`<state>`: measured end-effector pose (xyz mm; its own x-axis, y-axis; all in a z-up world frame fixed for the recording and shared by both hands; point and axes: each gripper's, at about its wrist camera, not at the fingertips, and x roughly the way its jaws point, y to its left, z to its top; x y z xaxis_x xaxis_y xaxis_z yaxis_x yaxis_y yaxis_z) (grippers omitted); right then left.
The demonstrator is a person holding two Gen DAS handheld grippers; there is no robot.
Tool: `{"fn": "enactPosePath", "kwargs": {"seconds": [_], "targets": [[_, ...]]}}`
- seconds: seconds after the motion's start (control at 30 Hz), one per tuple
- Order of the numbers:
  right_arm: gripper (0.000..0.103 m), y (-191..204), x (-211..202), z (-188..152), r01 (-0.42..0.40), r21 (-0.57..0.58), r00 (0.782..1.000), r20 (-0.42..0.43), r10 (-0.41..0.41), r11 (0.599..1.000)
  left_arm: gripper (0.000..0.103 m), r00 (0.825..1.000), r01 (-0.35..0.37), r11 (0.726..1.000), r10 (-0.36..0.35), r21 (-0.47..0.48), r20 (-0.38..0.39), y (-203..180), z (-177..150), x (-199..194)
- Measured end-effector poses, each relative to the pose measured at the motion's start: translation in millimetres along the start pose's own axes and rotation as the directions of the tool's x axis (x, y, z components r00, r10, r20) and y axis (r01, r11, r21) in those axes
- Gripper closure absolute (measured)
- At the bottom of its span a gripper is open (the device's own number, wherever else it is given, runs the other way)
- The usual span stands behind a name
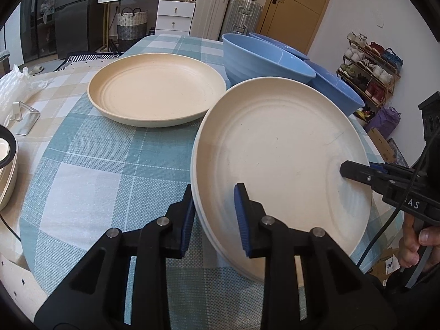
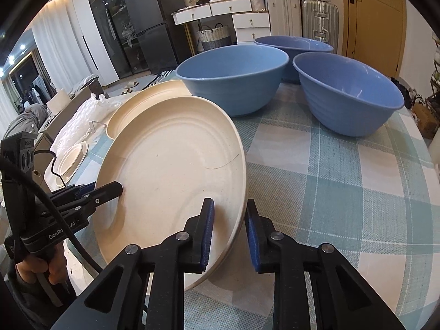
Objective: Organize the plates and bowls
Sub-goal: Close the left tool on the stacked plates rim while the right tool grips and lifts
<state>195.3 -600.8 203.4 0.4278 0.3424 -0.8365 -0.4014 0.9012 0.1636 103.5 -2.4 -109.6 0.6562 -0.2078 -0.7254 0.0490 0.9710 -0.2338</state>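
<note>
A cream plate (image 1: pixel 275 148) is lifted off the table (image 1: pixel 90 170) and tilted, held at two places on its rim; it looks like more than one plate stacked, since a second rim edge shows beneath the first. The left gripper (image 1: pixel 214 217) is clamped on the plate's near-left rim, one blue pad under the rim and one on the inner face; the right gripper (image 2: pixel 229 231) is clamped on the opposite rim in the same way, its finger reaching onto the plate's face in the left view. A second cream plate (image 1: pixel 156 93) lies flat on the checked cloth toward the table's far side, apart from the held one. Three blue bowls (image 2: pixel 233 79) stand upright near the far right edge, close together; whether they touch I cannot tell. At the left edge a small cream dish (image 2: pixel 73 158) sits beside white wrapping (image 1: pixel 11 88).
</note>
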Motion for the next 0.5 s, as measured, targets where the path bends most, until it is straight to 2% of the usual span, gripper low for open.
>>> {"fn": "enactPosePath", "kwargs": {"seconds": [0.5], "targets": [[0.081, 27, -4, 29, -0.01, -0.049, 0.999, 0.034, 0.011, 0.999, 0.079, 0.997, -0.037, 0.998, 0.04, -0.044, 0.071, 23, 12, -32]]}}
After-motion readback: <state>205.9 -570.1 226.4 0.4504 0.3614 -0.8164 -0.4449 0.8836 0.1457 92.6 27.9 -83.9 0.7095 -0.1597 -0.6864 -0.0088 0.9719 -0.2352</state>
